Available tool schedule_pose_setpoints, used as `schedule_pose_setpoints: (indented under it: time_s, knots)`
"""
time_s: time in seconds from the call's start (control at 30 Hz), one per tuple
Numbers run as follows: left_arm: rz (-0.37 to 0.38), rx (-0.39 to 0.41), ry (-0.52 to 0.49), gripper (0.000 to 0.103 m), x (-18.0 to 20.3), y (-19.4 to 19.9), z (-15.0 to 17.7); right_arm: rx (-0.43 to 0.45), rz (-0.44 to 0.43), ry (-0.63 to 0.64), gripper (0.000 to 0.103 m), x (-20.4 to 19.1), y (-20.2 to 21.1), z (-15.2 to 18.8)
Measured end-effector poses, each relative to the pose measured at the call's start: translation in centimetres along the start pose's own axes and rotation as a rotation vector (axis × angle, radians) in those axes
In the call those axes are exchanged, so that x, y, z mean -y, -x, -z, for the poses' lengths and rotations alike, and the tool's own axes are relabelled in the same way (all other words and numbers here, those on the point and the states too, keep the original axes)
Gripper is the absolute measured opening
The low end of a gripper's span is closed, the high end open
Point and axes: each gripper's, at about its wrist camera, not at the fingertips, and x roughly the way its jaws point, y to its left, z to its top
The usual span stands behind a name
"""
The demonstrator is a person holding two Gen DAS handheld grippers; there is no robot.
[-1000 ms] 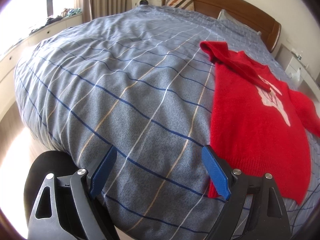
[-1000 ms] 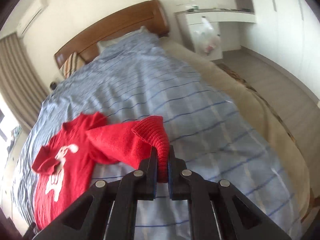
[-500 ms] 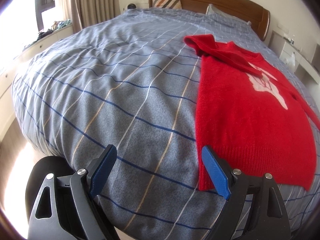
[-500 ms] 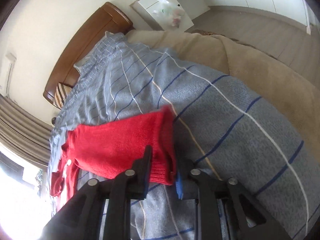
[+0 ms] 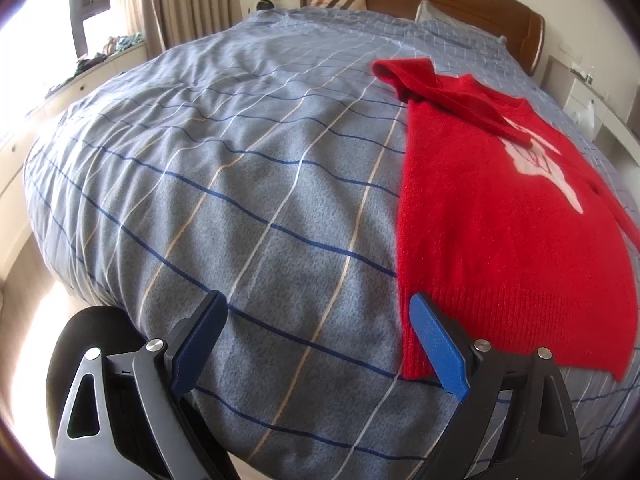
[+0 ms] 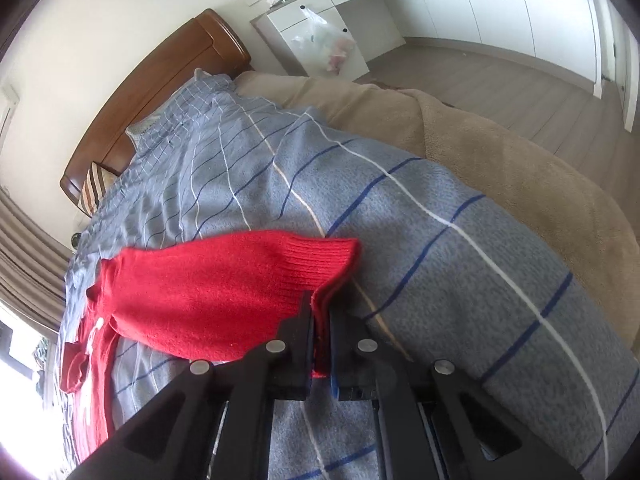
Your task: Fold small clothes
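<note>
A bed (image 5: 224, 184) under a grey checked cover holds a red sweater (image 5: 500, 216) (white motif on front). The right gripper (image 6: 320, 320) pinches its sleeve cuff (image 6: 320, 256); the left gripper (image 5: 316, 340) hangs spread beside the hem.

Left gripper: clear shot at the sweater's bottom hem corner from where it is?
Probably yes. The left gripper is open and empty, and the red sweater has its hem corner lying flat on the bedspread right beside the right-hand finger, with nothing between them.

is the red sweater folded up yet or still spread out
Mostly spread: red sweater lies flat on the bed, one sleeve across it, the other in the right gripper.
</note>
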Motion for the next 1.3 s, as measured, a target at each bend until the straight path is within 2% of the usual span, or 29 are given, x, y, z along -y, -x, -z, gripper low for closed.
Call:
schedule_pose_setpoints:
  time_s: [0.1,0.13,0.17,0.23,0.33,0.43,0.5,0.6,0.67,0.73,0.8,0.9,0.97,1.03,1.1,1.2,1.3]
  knots:
    - [-0.015,-0.007,0.007,0.101,-0.1,0.2,0.1,0.068,0.104,0.021,0.022,-0.3,2.4,1.2]
    - [-0.011,-0.022,0.007,0.102,-0.1,0.1,0.3,0.103,0.138,0.029,0.04,-0.5,3.7,1.7]
    - [-0.003,-0.044,0.008,0.102,-0.1,0.0,0.5,0.146,0.156,0.035,0.063,-0.6,5.1,2.5]
    - [0.024,-0.102,-0.005,0.102,0.2,-0.5,1.1,0.247,0.167,0.051,0.08,-1.1,8.2,4.3]
    - [0.035,-0.185,-0.073,0.102,1.1,-0.8,1.7,0.338,0.16,0.136,0.083,-2.8,11.4,7.2]
    - [0.053,-0.181,-0.111,0.102,1.5,0.6,1.2,0.374,0.143,0.222,0.083,-4.4,12.7,10.0]
    - [0.073,-0.118,-0.152,0.102,1.9,2.5,-0.5,0.376,0.104,0.227,0.083,-5.1,13.1,11.1]
    - [0.017,0.073,-0.276,0.102,3.6,6.1,-4.9,0.371,0.084,0.312,0.085,-7.2,12.7,12.1]
    - [0.008,0.181,-0.374,0.102,5.5,7.8,-7.8,0.348,0.069,0.376,0.085,-8.5,11.8,12.5]
    - [0.044,0.22,-0.49,0.102,8.1,8.1,-10.2,0.312,0.045,0.404,0.085,-9.3,10.9,13.3]
    - [0.093,0.221,-0.631,0.102,11.2,7.1,-11.5,0.281,0.026,0.416,0.085,-9.6,10.2,13.6]
    - [0.087,0.218,-0.813,0.102,15.9,3.3,-12.5,0.26,0.013,0.417,0.085,-9.6,10.0,14.0]
    - [0.121,0.146,-0.861,0.102,18.5,0.3,-13.2,0.255,0.008,0.411,0.085,-9.5,9.9,14.1]
    - [0.161,0.074,-0.888,0.095,20.6,-2.2,-13.5,0.249,0.009,0.405,0.085,-9.5,9.7,14.1]
    - [0.168,0.024,-0.931,0.083,22.2,-4.2,-13.4,0.244,0.004,0.397,0.085,-9.3,9.7,14.0]
    - [0.139,0.002,-0.987,0.076,23.6,-6.3,-12.7,0.239,-0.003,0.388,0.085,-9.1,9.6,13.9]
    - [0.128,-0.026,-1.009,0.064,24.3,-8.1,-12.6,0.221,-0.013,0.378,0.085,-9.0,9.3,13.9]
